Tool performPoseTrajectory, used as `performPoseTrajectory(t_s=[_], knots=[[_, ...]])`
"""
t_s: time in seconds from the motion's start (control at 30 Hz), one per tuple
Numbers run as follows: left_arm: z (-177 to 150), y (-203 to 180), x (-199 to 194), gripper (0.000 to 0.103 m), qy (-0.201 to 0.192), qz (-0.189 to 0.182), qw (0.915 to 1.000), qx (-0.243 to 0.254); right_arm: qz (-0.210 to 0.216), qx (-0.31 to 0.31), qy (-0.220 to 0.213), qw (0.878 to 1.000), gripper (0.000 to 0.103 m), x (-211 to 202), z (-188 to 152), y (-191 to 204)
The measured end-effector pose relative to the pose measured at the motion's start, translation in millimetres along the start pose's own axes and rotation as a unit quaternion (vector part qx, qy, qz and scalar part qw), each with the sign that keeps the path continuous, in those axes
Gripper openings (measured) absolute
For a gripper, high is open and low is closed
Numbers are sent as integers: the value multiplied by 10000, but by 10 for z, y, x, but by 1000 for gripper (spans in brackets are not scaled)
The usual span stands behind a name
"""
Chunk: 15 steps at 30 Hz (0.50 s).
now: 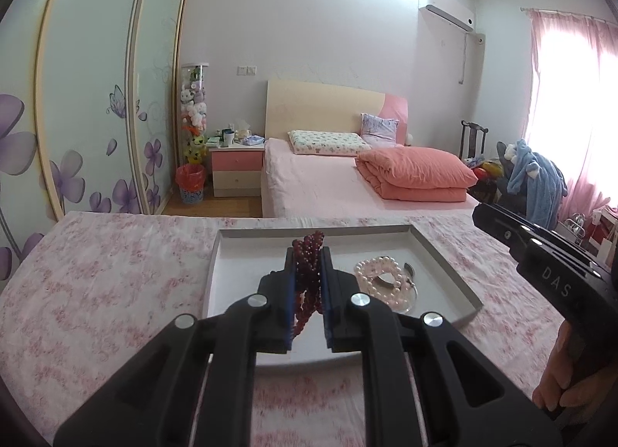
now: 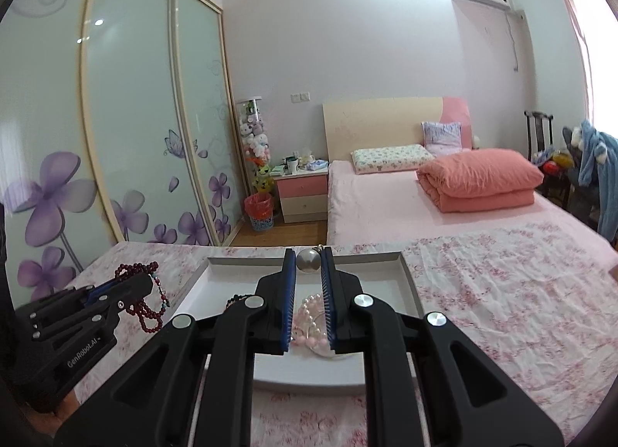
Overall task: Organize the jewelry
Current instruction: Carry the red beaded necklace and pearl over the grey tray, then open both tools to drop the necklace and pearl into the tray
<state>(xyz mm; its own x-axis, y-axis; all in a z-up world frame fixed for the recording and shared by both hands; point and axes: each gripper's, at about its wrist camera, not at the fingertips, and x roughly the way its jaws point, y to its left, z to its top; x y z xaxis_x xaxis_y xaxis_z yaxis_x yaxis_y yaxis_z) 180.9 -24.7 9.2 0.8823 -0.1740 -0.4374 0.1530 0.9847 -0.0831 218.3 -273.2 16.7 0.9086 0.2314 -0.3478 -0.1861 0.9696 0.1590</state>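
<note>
floral cloth (image 1: 116, 273): covers the work surface and carries everything else; the bed behind plays no part.

grey tray (image 1: 459, 284): the landmark. shallow, rectangular, its long sides running left to right in both views, lying flat on the cloth. all places below are given relative to it.

pink pearl bracelet (image 1: 380, 279): coiled inside the tray, right of its middle, resting against a bright metal bangle (image 1: 411, 273) there. this piece looks already put away.

left gripper (image 1: 308, 254): pressed together on a string of dark red beads (image 1: 307, 250). from its own camera the beads stand up between the pads above the tray's left half; the right wrist view places this gripper (image 2: 148, 282) beyond the tray's left edge, the beads (image 2: 148, 315) hanging in loops over the cloth, not over the tray floor. the loops hang near vertical, long axis downward.

right gripper (image 2: 308, 259): closed on a small silver ball pendant (image 2: 308, 260), with a thin chain just visible at its top. it is held above the tray's far rim, near the middle of that rim.

judgement: the right gripper is the nearer to the tray. the red beads lie to the tray's left, so the left gripper likely has to travel rightward across the left rim before releasing, or the hanging loops may drape over the rim.
</note>
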Motion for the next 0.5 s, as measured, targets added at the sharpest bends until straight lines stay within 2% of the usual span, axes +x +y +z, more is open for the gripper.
performPoseTrajectory(t_s=[0.5], knots=[[-101,14,637,12,488,-60,9988,9,80,204,851,9961,14,724,-218,-81]])
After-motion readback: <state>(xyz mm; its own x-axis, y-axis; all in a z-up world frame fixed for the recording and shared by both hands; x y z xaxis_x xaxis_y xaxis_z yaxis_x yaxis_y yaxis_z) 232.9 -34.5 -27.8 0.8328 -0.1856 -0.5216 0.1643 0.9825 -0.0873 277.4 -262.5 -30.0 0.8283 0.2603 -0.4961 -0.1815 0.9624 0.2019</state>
